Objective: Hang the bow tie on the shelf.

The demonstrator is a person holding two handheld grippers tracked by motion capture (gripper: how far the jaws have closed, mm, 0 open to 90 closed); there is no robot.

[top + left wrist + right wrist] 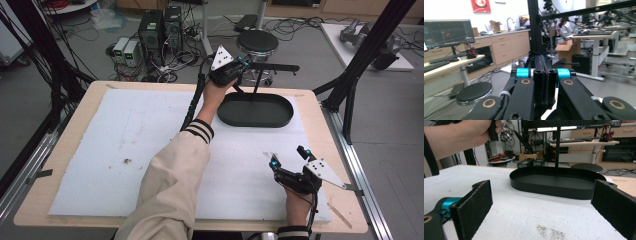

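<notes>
Oval black tray [256,117], smooth rim; right gripper [289,159] jaws apart.

Even, bright indoor light falls from overhead, leaving only soft, faint shadows. All three pictures are slightly soft and grainy; the gripper views blur close up.
</notes>
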